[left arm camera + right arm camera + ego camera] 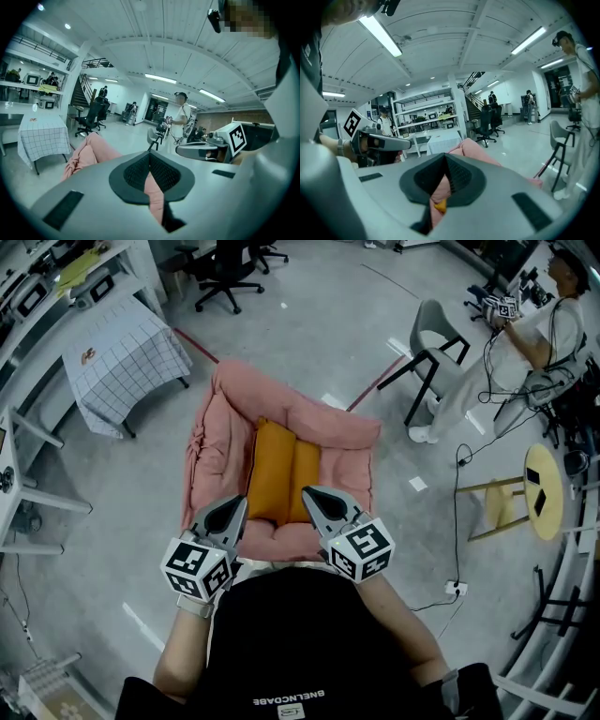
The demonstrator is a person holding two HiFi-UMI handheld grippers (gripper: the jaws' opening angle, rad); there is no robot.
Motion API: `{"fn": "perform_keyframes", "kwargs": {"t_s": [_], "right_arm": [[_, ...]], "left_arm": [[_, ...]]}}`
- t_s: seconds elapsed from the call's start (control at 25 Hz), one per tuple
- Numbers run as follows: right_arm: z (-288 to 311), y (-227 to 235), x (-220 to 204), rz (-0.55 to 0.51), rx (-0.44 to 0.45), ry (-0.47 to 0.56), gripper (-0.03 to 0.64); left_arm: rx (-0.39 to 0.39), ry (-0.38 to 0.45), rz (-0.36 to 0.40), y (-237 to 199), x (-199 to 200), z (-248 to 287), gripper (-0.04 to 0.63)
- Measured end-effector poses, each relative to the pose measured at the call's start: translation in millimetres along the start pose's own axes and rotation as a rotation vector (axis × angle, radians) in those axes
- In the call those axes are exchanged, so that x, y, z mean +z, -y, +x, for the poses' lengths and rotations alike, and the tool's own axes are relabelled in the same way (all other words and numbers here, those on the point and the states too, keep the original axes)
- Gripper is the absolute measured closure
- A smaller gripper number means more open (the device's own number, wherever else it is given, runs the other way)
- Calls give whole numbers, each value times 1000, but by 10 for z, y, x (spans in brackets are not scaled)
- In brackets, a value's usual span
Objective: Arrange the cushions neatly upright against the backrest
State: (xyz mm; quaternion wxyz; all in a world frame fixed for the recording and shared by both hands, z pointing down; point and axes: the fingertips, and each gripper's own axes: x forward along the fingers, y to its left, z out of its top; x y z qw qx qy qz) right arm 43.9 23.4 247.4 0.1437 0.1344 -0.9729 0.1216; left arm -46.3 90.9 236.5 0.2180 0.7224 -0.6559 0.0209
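A pink padded floor sofa [220,432] sits on the grey floor below me, its thick rim running along the far side and the left. Two orange cushions [269,479] [306,474] rest side by side in its middle. My left gripper [240,503] hovers over the sofa's near edge, shut with nothing in it. To its right, my right gripper [307,491] is also shut and empty, near the right-hand cushion's lower end. In the left gripper view the shut left gripper [149,157] points over the pink sofa [89,152]. The right gripper [444,160] shows a sliver of orange cushion [439,206] below it.
A table with a checked cloth [122,357] stands far left, black office chairs [225,273] behind it. A grey chair [433,343] and a seated person [525,334] are at the far right. A wooden stool [539,488] and a floor cable [457,589] lie right.
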Motion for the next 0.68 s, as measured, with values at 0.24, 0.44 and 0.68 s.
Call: {"fn": "perform_keyframes", "kwargs": {"t_s": [0.24, 0.44, 0.68], "right_arm": [[0, 40, -12, 8, -14, -11, 609], [-31, 77, -5, 7, -24, -7, 609], [38, 96, 5, 9, -29, -3, 609]], "left_arm": [[6, -17, 2, -30, -21, 1, 583], [9, -25, -3, -28, -35, 14, 583], [8, -29, -7, -97, -46, 47, 581]]}}
